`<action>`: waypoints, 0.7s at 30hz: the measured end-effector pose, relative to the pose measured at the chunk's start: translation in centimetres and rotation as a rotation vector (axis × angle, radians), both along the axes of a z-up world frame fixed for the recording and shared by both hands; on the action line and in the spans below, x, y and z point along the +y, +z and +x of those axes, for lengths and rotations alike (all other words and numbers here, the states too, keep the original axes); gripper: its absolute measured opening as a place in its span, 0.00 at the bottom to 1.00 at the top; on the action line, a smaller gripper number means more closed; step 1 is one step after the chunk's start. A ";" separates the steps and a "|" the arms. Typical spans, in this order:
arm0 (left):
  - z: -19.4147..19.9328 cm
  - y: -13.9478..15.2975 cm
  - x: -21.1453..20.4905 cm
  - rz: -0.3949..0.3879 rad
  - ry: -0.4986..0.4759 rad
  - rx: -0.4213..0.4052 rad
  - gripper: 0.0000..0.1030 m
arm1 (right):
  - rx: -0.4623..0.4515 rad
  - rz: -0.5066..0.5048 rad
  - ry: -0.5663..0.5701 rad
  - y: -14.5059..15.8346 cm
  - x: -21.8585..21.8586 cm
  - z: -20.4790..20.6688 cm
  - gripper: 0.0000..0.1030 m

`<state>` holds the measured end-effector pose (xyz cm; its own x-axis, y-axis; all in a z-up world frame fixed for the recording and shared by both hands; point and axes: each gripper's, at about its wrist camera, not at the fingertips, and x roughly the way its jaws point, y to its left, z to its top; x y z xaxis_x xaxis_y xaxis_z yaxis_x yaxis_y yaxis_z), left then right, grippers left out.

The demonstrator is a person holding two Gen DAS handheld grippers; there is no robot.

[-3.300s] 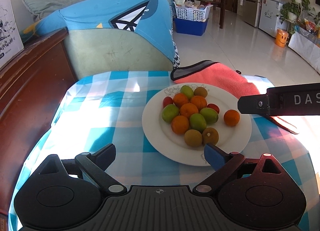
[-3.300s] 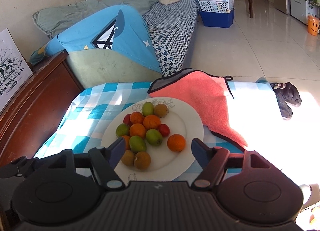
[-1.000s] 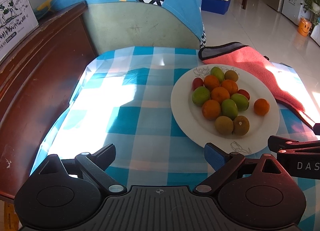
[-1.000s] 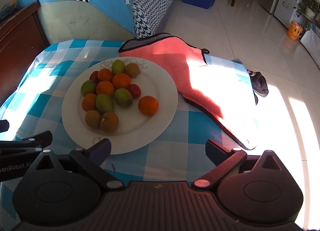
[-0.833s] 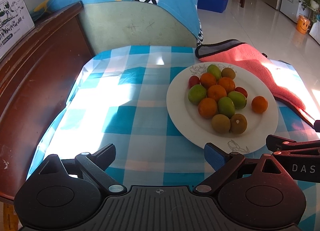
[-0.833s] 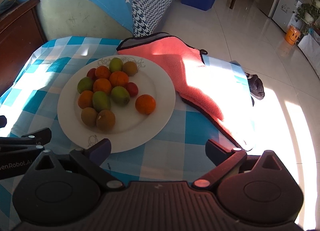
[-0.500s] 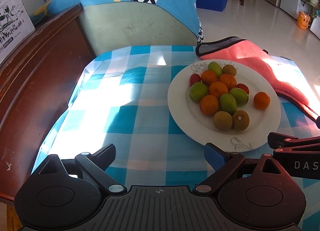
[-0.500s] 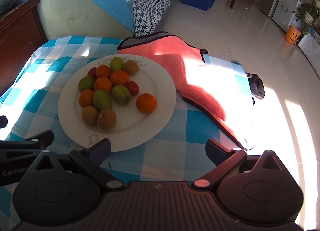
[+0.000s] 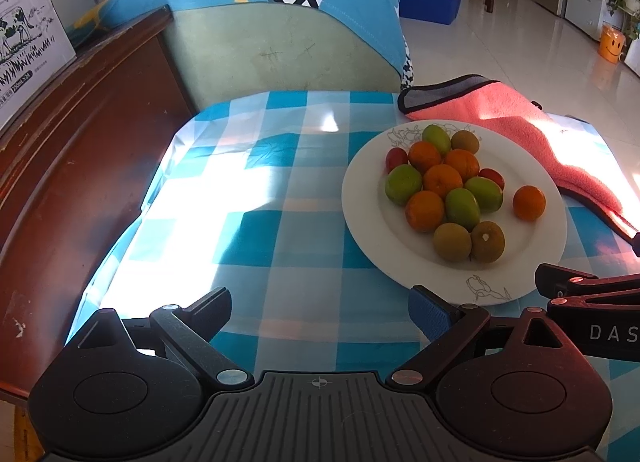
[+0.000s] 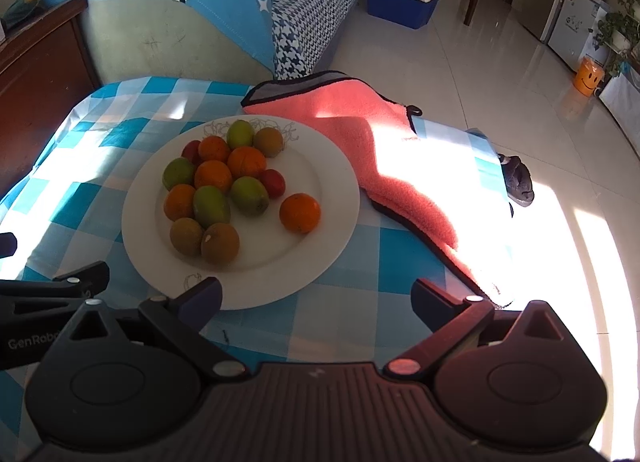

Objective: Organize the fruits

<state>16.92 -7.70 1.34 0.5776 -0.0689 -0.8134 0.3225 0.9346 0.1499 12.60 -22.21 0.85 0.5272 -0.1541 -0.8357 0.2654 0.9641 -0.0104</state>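
The fingers of both tools are spread wide and grasp nothing. The left gripper (image 9: pixel 320 308) hovers over the near edge of the blue-checked tablecloth (image 9: pixel 256 197), where a wide bare area of cloth lies in front of it and to its left, up to the dark wooden furniture (image 9: pixel 68 133) at the cloth's left border. To the right stands the white plate (image 10: pixel 320 165) with the fruits: oranges, green fruits, two small red ones and brown kiwis in one cluster on the plate's left half, and a single orange (image 10: pixel 300 212) apart on its right half. The right gripper (image 10: pixel 316 300) hovers at the plate's near rim, its left finger over the rim. Beyond the plate's right edge a pink towel (image 10: pixel 372 141) lies, touching the rim, and reaches the table's right edge in strong sunlight.
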 end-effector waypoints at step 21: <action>-0.1 0.3 0.0 0.006 0.019 -0.012 0.93 | -0.033 0.003 0.011 -0.1 0.0 -0.1 0.97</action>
<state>16.81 -7.70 1.67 0.5882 -0.0531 -0.8069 0.3027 0.9397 0.1588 12.50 -22.21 0.71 0.5561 -0.1458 -0.8182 0.2546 0.9671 0.0006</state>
